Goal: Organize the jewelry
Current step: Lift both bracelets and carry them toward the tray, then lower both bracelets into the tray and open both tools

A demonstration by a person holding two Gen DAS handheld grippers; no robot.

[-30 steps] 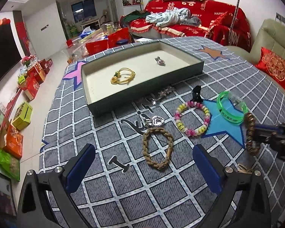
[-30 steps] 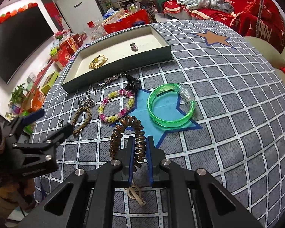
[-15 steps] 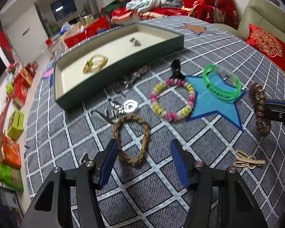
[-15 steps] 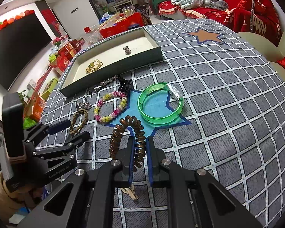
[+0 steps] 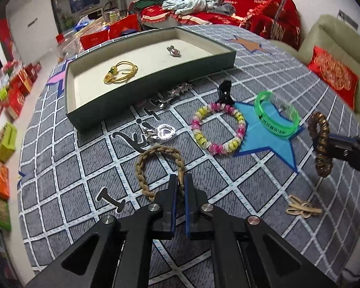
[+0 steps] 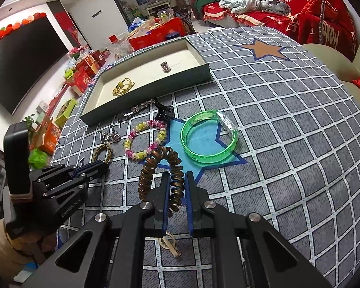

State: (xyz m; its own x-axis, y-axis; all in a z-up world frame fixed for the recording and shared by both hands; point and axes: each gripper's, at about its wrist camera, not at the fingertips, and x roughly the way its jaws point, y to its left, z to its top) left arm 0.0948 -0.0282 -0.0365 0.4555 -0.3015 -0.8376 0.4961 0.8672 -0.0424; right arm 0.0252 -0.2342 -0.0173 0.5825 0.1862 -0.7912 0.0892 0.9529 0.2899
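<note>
Lying beyond both grippers' fingers, the green tray [image 5: 156,81] holds a gold bangle [image 5: 120,72] and a small silver charm [image 5: 173,51]; the left gripper [image 5: 179,184] has just closed, pinching the braided bracelet [image 5: 156,165] whose loop stretches away from it on the bench [image 5: 60,168]; the right gripper [image 6: 177,187] grips the brown coil band [image 6: 160,168], arching upward.

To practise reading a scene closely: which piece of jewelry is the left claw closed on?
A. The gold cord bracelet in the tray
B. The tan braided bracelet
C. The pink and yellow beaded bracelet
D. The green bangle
B. The left claw has its pads pressed on the near end of the tan braided bracelet, while the other pieces lie untouched on the tablecloth or in the tray.
</note>
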